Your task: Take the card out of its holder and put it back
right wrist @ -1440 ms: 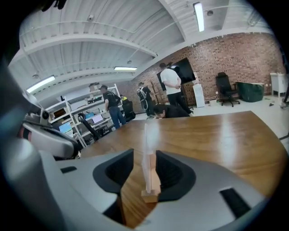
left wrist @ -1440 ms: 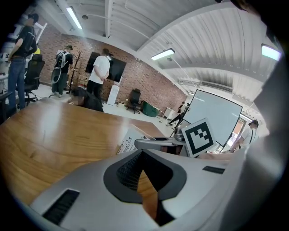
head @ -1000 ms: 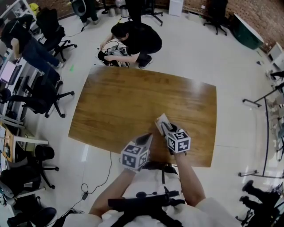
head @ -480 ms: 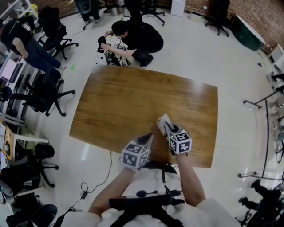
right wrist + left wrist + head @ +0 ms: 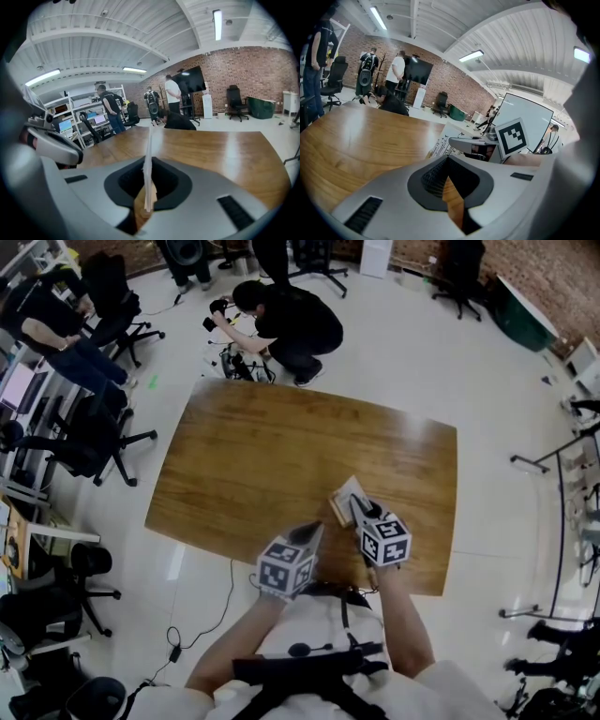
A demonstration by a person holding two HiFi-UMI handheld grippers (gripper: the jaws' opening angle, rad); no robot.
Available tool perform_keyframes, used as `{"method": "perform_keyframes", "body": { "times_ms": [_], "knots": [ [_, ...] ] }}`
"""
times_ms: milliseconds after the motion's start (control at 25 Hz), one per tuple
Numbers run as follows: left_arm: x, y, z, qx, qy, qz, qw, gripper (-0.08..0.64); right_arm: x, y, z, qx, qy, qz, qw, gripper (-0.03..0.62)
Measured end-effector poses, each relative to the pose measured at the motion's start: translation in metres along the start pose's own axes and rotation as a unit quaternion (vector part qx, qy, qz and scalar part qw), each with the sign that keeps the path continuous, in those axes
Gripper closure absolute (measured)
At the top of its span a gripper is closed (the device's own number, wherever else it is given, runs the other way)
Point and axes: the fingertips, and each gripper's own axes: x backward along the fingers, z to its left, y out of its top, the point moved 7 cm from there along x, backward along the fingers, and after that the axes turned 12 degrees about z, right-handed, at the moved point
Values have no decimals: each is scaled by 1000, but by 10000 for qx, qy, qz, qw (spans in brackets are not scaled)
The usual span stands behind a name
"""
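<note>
A white card stands on edge in my right gripper, just above a small wooden holder near the table's front edge. The right gripper view shows the card edge-on between the jaws of the right gripper, which have just been closing on it, with the tan holder below. My left gripper rests just left of the holder, shut with nothing in it. In its own view the left gripper looks toward the printed card.
The wooden table stretches away ahead of both grippers. A person crouches on the floor beyond its far edge. Office chairs and desks line the left side, with more people standing there.
The right gripper has risen a little with the card, and the wooden holder now shows beneath the card. The left gripper has stayed where it was.
</note>
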Motion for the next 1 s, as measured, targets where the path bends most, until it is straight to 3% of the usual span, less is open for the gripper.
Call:
{"method": "perform_keyframes", "body": {
  "times_ms": [280,600,1000],
  "knots": [
    [6,6,0,-6,15,-48,10000,568,18,18,0,37,-7,-211,9998,572],
    [25,7,4,-149,-50,-93,9998,568,63,52,10,-51,-199,-837,9963,574],
    [63,6,6,-489,-319,-180,9981,568,153,56,40,-829,-581,-1703,9802,574]
  ]
}}
